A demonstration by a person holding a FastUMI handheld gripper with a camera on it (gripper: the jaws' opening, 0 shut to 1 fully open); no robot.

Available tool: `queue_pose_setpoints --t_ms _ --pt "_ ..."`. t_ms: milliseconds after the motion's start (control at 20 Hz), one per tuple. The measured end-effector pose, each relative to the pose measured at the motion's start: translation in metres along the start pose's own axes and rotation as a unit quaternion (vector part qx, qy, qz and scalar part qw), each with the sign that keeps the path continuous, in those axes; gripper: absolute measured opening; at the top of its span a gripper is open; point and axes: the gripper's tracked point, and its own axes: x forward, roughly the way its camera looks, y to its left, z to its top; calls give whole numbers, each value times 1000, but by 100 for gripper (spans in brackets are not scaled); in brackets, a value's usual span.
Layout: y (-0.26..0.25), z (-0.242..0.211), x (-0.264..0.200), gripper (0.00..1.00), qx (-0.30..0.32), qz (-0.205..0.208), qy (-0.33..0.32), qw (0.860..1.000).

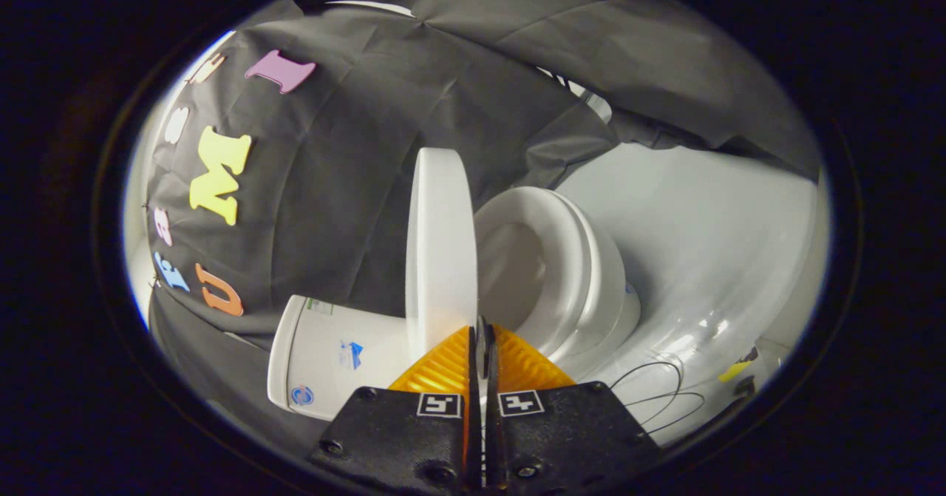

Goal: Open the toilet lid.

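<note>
Here the gripper is showing its fingers nearly closed, only a thin slit between them, pinching the rim of the lid. The lid is standing raised between the tank and the open seat, with bare white floor lying beyond the seat.

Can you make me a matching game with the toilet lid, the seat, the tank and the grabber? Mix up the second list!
Things:
1. toilet lid
2. toilet seat
3. tank
4. gripper

States or places:
A. a ring lying on the bowl, beyond the lid
B. jaws closed together, right at the lid's edge
C. lifted away from the seat, seen edge-on
D. behind the lid, next to the black cloth wall

Pairs: 1-C, 2-A, 3-D, 4-B

I cannot tell if the jaws pinch the lid's edge or just touch it.
</note>
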Motion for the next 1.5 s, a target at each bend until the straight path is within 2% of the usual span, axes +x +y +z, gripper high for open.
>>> queue_pose_setpoints --t_ms 600,1350,1500 --pt "52 -7 -14 5 -78 -3 -26 997" --pt "103 -23 -20 6 -142 -22 -44 989" --pt "115 -27 -20 5 -156 -15 -46 987"
